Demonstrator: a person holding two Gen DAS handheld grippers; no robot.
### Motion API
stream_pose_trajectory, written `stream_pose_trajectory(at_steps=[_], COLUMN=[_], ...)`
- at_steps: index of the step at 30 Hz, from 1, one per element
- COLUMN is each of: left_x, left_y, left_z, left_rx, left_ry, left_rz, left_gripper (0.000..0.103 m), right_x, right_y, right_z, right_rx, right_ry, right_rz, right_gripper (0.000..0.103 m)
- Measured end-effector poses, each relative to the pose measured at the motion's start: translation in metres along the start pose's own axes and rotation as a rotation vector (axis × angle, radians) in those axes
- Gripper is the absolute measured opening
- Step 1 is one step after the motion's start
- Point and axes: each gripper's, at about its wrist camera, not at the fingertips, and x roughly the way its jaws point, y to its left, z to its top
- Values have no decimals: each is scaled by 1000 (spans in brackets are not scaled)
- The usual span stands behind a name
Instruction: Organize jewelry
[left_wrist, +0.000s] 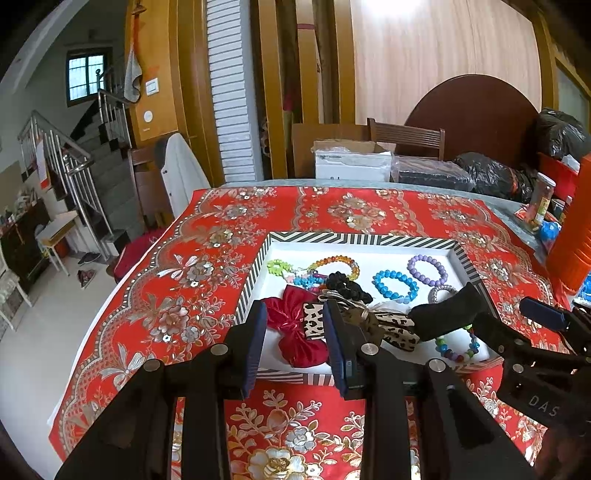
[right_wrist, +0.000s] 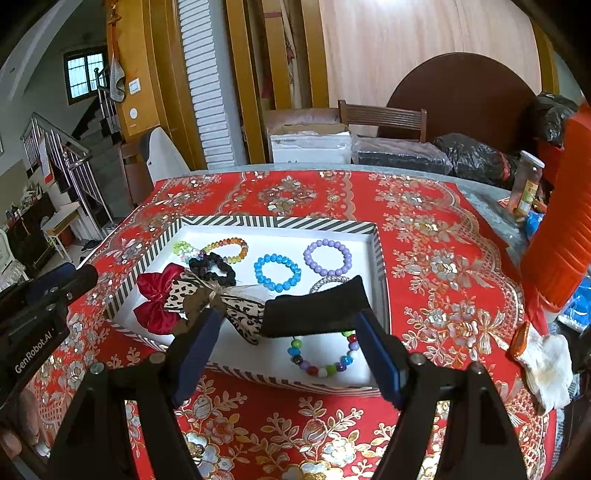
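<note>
Black pouch (right_wrist: 317, 309) lying crosswise inside tray (right_wrist: 280, 221) near its front-right corner, straight ahead of wide-open, empty right gripper (right_wrist: 286, 341); left gripper (left_wrist: 295, 343), half-open and empty, farther off toward red bow (left_wrist: 295, 328).

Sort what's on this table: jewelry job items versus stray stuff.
Job:
striped tray
blue bracelet
purple bracelet
amber bracelet
multicolour bracelet
red bow
leopard bow

Stray:
jar
black bags
white box
</note>
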Motion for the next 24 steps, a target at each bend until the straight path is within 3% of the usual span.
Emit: stream_pose_trajectory(at_steps=[16, 24], left_x=[1, -1], left_y=[-1, -2], left_z=[-1, 3], left_rx=[-5, -3], left_ry=[-2, -28], left_rz=[-34, -37], left_gripper=[24, 24], right_x=[3, 0], right_y=[-3, -26], right_z=[-3, 2], right_rx=[1, 51], right_ry=[13, 1], right_rz=[7, -10], right_gripper=[79, 79])
